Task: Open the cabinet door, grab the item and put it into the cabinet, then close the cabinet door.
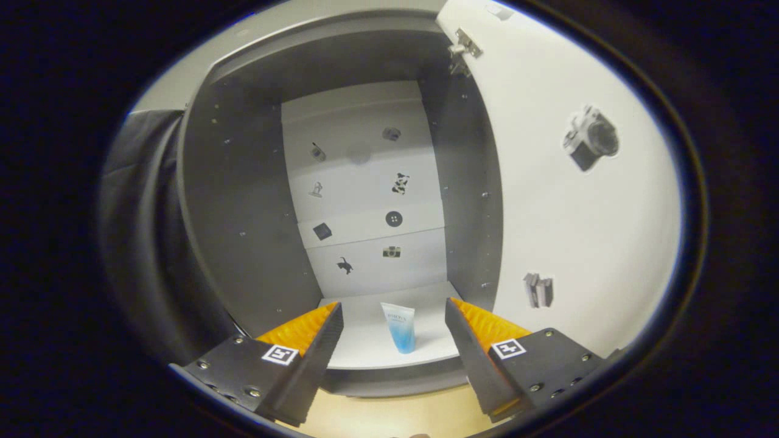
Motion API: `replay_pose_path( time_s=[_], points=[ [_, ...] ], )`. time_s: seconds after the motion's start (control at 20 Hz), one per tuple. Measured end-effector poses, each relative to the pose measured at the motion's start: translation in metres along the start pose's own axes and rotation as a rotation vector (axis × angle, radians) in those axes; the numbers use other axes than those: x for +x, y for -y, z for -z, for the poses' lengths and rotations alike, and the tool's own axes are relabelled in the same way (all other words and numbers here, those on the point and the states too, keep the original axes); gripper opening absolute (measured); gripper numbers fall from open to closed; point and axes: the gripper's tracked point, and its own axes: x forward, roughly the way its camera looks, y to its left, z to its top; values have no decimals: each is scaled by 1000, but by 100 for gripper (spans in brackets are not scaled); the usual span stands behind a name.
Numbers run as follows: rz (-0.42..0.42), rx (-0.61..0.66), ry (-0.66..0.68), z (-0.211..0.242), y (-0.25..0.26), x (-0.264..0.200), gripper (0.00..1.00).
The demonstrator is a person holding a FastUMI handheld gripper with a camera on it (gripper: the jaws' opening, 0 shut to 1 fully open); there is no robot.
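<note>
In the gripper view I had the gripper (394,310) facing straight into the open cabinet (243,201), its two fingers (316,340) spread wide apart and holding nothing. The tube (400,327), the item for this job, stood upright on the cabinet floor (365,340), cap end down. It sat between the lines of the two fingers and just ahead of their tips, touching neither, and a little nearer the right finger than the left.

The cabinet's inner walls were dark grey, dotted with small shelf-pin holes. Its back panel (365,201) was pale and carried a scatter of small dark stickers, a round button-like one (394,218) and a cat shape (345,265) among them. The cabinet door (566,213) hung swung open on the right, its white inner face turned towards me, with a metal hinge (464,45) at its upper corner. I could make out a camera picture (590,139) high on the door and a books picture (538,289) lower down. Below the fingers, in front of the cabinet's grey front edge, a strip of light wooden surface (389,417) showed.
</note>
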Motion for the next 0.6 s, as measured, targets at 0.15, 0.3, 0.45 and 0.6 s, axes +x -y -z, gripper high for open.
replay_pose_path(
  time_s=[0.15, 0.3, 0.45, 0.6],
  points=[
    [22, -45, 48, 2, -2, -34, 99],
    [52, -82, 80, 7, 0, -65, 99],
    [78, -109, 107, 11, 4, -97, 99],
    [120, -116, 131, 16, 12, -132, 99]
  ],
)
